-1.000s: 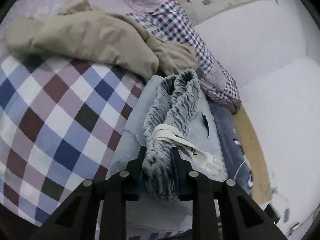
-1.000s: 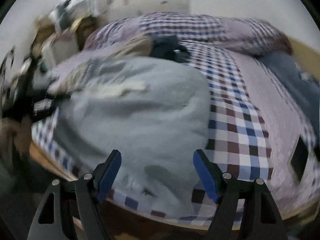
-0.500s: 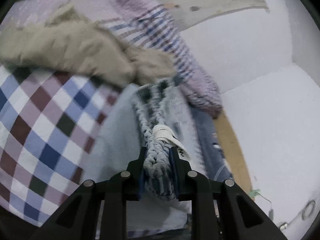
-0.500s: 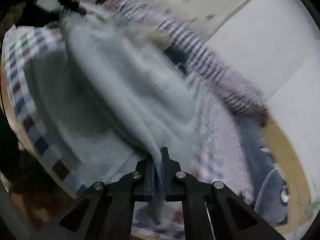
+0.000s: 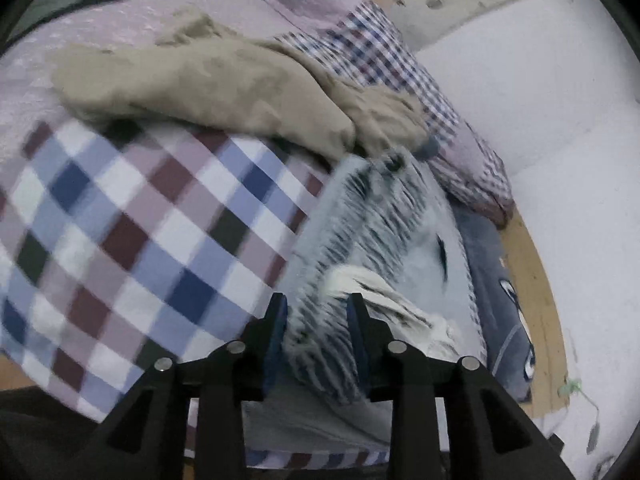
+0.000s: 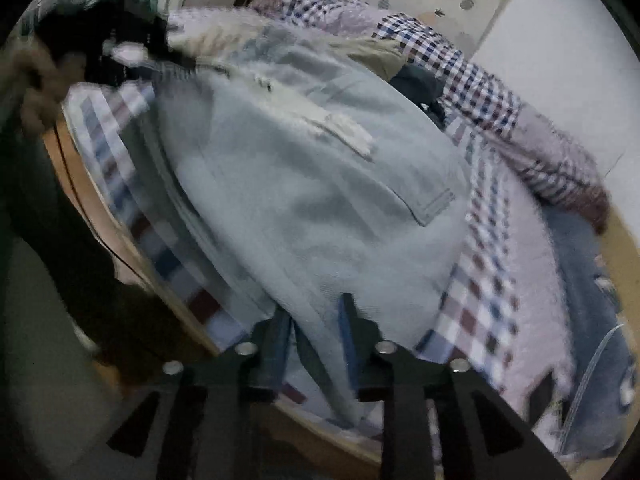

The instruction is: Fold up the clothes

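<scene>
Light grey-blue trousers (image 6: 300, 184) lie spread on the checked bed sheet (image 5: 120, 220), back pocket (image 6: 432, 200) facing up. In the left wrist view my left gripper (image 5: 316, 312) is shut on the bunched elastic waistband (image 5: 360, 216), with the white drawstring (image 5: 376, 288) hanging to the right of it. My right gripper (image 6: 314, 316) is at the opposite end of the trousers. Its fingers stand a little apart, and a thin fold of the cloth runs loosely between them. The left gripper is a dark blur (image 6: 120, 56) at the far end in the right wrist view.
A crumpled beige garment (image 5: 208, 80) lies just beyond the waistband. A small-check quilt (image 5: 400, 64) is heaped along the white wall (image 5: 560, 120). A dark blue garment (image 5: 504, 300) lies at the right. The bed's wooden edge (image 6: 80, 176) runs near a person's hand (image 6: 36, 92).
My right gripper closed on the trouser end, swung it over, and its fingers have now parted. The trousers have settled flat. My left gripper kept its hold on the waistband and shifted a little.
</scene>
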`<state>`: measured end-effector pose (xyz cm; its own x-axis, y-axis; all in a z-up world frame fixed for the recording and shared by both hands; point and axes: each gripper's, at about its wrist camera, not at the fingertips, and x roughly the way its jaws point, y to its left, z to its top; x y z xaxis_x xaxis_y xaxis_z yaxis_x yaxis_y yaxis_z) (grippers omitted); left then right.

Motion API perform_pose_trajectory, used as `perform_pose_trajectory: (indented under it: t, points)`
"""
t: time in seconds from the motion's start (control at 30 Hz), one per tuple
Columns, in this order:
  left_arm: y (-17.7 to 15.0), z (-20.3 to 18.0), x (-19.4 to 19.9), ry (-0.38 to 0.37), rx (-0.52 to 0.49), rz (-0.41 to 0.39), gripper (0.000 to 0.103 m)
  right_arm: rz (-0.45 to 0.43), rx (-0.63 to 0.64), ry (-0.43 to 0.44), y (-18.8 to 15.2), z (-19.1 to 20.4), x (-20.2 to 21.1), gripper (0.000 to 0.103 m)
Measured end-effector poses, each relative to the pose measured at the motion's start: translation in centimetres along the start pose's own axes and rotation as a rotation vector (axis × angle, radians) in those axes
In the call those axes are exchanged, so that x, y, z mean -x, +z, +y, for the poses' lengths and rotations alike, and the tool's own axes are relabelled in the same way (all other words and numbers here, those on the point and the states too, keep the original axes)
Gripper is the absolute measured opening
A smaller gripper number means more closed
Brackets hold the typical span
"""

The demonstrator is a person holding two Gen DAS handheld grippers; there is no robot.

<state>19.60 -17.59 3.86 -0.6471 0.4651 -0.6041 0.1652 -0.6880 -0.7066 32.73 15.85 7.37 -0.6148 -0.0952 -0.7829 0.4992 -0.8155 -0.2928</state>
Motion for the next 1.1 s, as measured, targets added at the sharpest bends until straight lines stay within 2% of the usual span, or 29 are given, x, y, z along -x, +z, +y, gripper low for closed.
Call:
perform_pose_trajectory:
  t: [0.07, 0.13, 0.17, 0.3, 0.4, 0.53, 0.7, 0.8, 0.87, 1.0, 1.07, 1.1]
  points:
    - [0.4, -0.2, 1.2, 0.003, -0.004, -0.047, 0.035, -0.039, -0.069, 0.075, 0.7, -1.6, 1.0, 0.041]
    - [0.5, -1.0, 2.5, -0.015, -0.035, -0.096, 0.048, -0.091, -0.151, 0.137, 1.3, -2.7, 2.6, 0.047]
    - [0.7, -1.9, 3.0, -0.035, -0.071, -0.119, 0.050, -0.110, -0.189, 0.160, 1.5, -2.9, 3.2, 0.048]
    - [0.7, -6.3, 4.1, -0.073, -0.280, -0.186, 0.063, -0.173, -0.350, 0.220, 3.3, -6.1, 3.7, 0.049]
    - [-0.3, -10.1, 3.9, -0.061, -0.462, -0.210, 0.065, -0.209, -0.474, 0.242, 5.3, -9.3, 2.7, 0.049]
    - [-0.7, -14.2, 1.5, -0.059, -0.616, -0.174, 0.065, -0.239, -0.552, 0.197, 8.4, -12.4, 0.8, 0.049]
    - [0.8, -18.1, -2.8, -0.004, -0.715, -0.170, 0.065, -0.259, -0.570, 0.095, 11.8, -14.4, -1.5, 0.049]
    - [1.9, -19.3, -6.0, 0.018, -0.736, -0.165, 0.061, -0.249, -0.602, 0.047, 13.7, -15.4, -3.8, 0.050]
    - [2.2, -19.0, -7.9, 0.036, -0.736, -0.148, 0.055, -0.233, -0.635, 0.051, 14.1, -15.8, -5.5, 0.051]
    - [3.1, -16.2, -12.7, 0.151, -0.702, -0.070, 0.030, -0.160, -0.633, 0.063, 15.4, -16.0, -10.1, 0.051]
    - [3.5, -14.4, -14.7, 0.198, -0.680, -0.034, 0.024, -0.108, -0.613, 0.054, 15.5, -15.7, -12.6, 0.052]
    - [3.5, -13.9, -15.0, 0.191, -0.673, -0.032, 0.022, -0.089, -0.615, 0.060, 15.2, -15.5, -13.5, 0.052]
